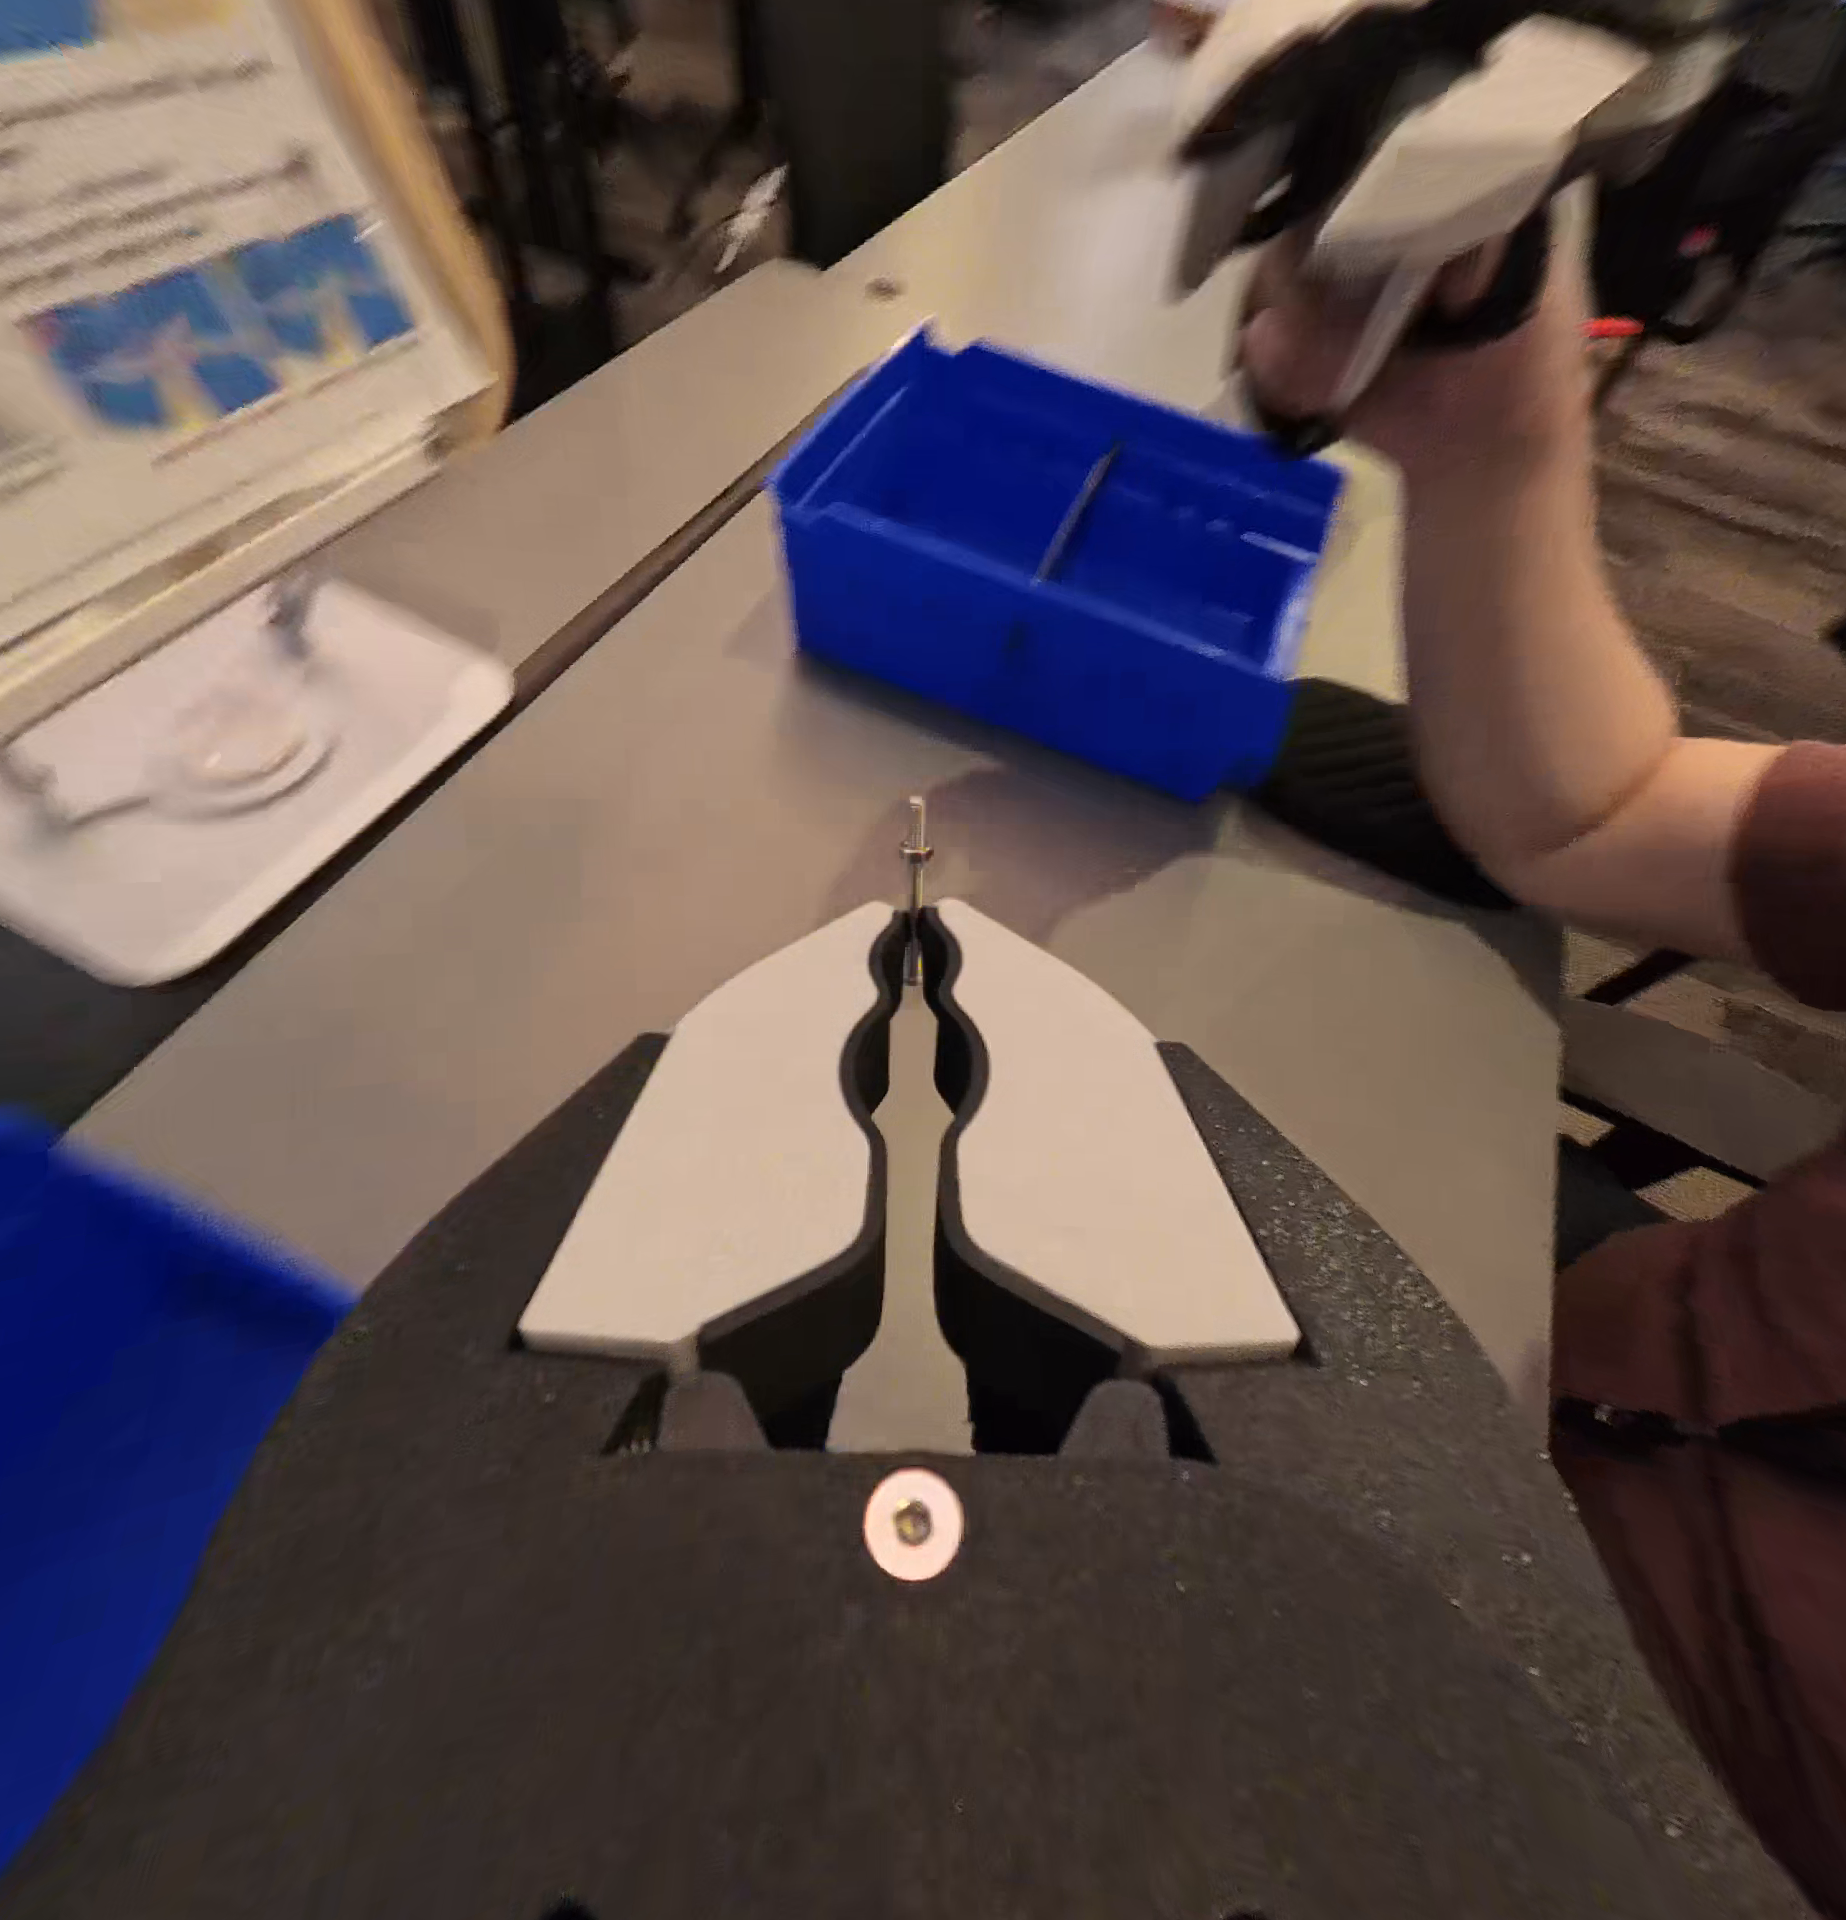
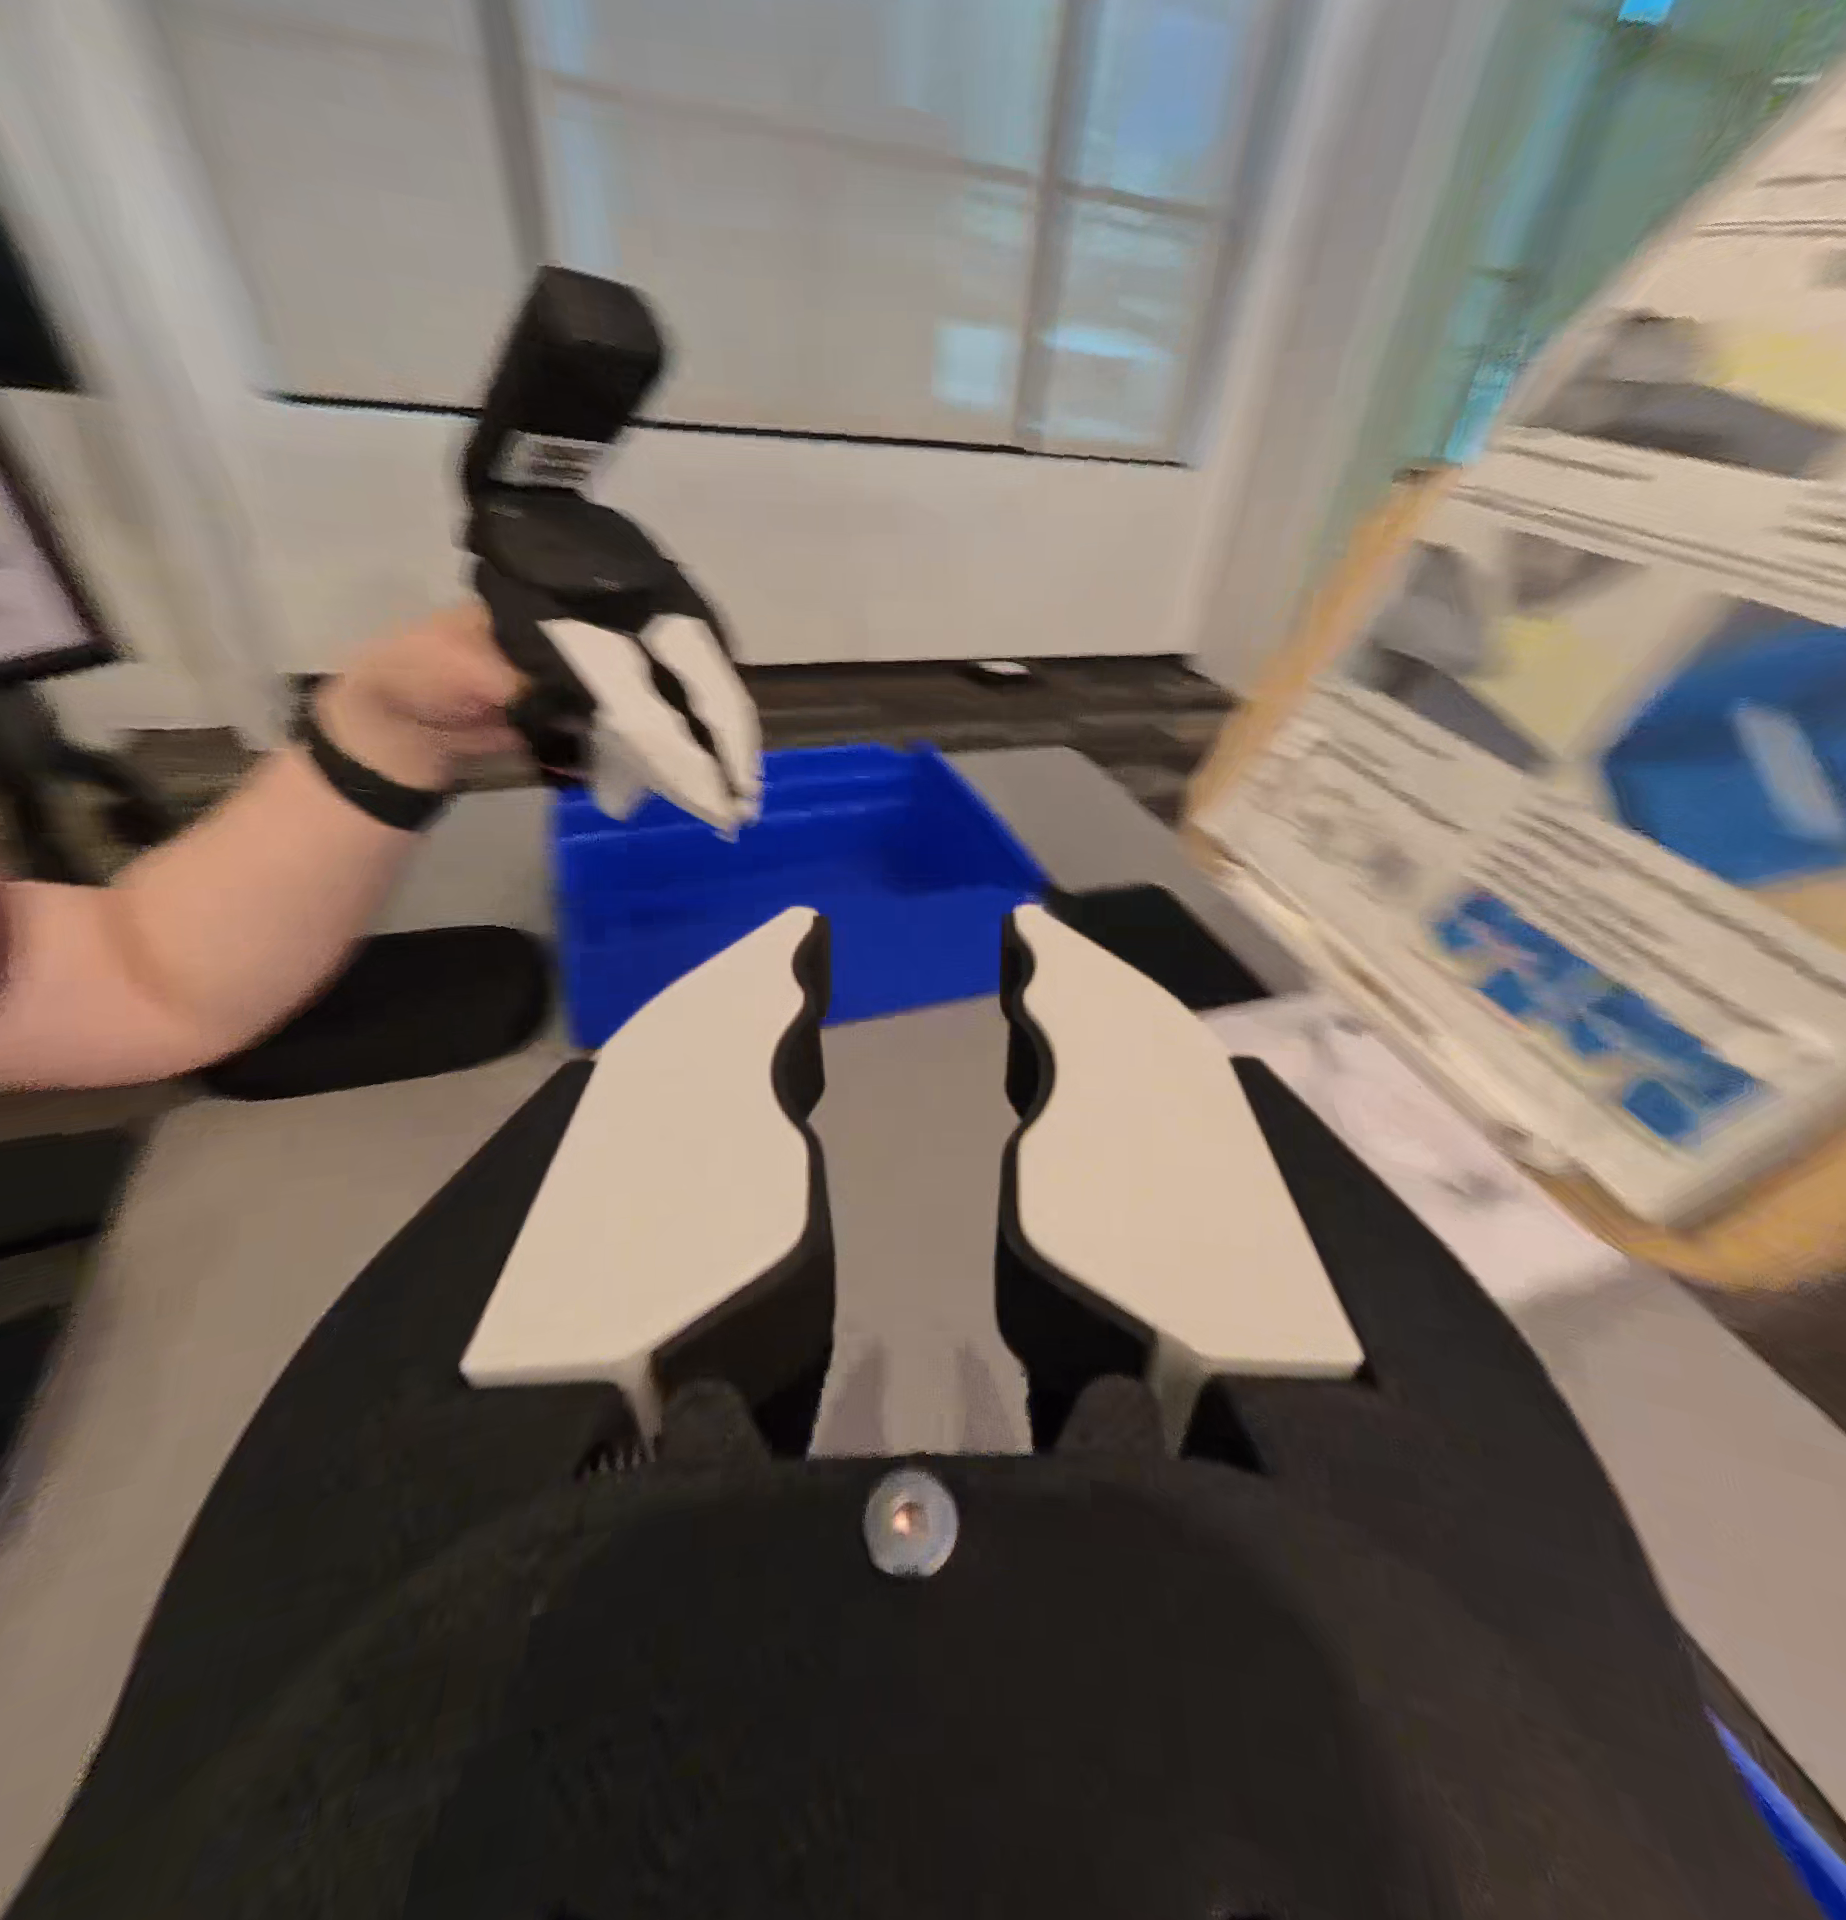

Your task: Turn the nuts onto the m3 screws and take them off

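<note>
right gripper (image 2: 911, 920) (blurred in the left view) gapes empty; left gripper (image 1: 914, 912) pinches a thin silver screw (image 1: 915, 868), upright, seemingly with a nut (image 1: 916, 852) mid-shaft.

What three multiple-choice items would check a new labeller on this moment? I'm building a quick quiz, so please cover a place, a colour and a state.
1. Where is the screw?
A. In the bin
B. Pinched at the tips of the left tongs
C. Flat on the table

2. What colour is the divided bin?
A. Blue
B. Red
C. Green

3. How do the right tongs stand?
A. Shut on a nut
B. Shut and empty
C. Open and empty

Answers:
1 B, the screw sticks out forward from between the closed tips, with a nut on its shaft.
2 A, its walls are bright blue in both views.
3 C, a wide gap shows between the fingers with nothing in it.
</note>
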`<action>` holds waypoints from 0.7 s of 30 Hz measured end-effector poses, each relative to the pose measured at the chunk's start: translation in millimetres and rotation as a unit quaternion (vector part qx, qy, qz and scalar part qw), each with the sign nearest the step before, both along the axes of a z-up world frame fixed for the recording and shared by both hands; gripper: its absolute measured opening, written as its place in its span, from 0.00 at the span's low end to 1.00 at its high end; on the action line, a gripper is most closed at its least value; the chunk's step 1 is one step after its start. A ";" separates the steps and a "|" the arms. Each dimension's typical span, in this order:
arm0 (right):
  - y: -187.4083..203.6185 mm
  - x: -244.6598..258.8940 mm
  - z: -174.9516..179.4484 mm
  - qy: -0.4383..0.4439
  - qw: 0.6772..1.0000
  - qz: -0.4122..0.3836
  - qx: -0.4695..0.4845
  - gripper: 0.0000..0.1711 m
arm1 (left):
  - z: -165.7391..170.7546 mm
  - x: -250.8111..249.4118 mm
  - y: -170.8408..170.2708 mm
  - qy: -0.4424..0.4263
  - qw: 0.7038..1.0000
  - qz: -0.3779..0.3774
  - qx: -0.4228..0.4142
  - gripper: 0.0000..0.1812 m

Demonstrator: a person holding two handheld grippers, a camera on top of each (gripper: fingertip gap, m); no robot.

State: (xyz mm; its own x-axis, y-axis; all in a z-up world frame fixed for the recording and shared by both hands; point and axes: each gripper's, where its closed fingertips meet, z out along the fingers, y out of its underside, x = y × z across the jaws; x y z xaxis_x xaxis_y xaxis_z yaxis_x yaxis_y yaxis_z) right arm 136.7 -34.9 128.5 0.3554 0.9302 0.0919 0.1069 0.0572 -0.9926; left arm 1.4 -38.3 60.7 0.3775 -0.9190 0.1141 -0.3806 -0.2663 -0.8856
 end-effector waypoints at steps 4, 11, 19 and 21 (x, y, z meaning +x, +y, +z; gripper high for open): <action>-23.0 -45.2 -6.2 0.033 0.995 0.086 -0.023 0.18 | 10.1 41.6 -21.6 -0.046 0.997 -0.050 0.020 0.01; -28.0 -64.1 -15.6 0.071 0.984 0.138 -0.083 0.14 | 9.3 59.7 -33.1 -0.055 0.996 -0.064 0.019 0.01; -33.2 -77.6 -28.5 0.069 0.975 0.176 -0.114 0.08 | 11.2 59.1 -38.5 -0.055 0.996 -0.071 0.009 0.01; -33.3 -79.0 -30.3 0.070 0.974 0.179 -0.118 0.08 | 10.7 60.0 -39.1 -0.054 0.996 -0.073 0.012 0.01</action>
State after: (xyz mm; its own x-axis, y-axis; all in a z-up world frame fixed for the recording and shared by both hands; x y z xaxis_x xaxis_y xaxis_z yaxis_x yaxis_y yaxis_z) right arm 57.7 -68.2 98.3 -0.0025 0.9862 -0.1654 -0.0159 -0.1655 -0.9861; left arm 61.5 -77.4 71.5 0.2270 -0.9658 0.1250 -0.3150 -0.1943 -0.9290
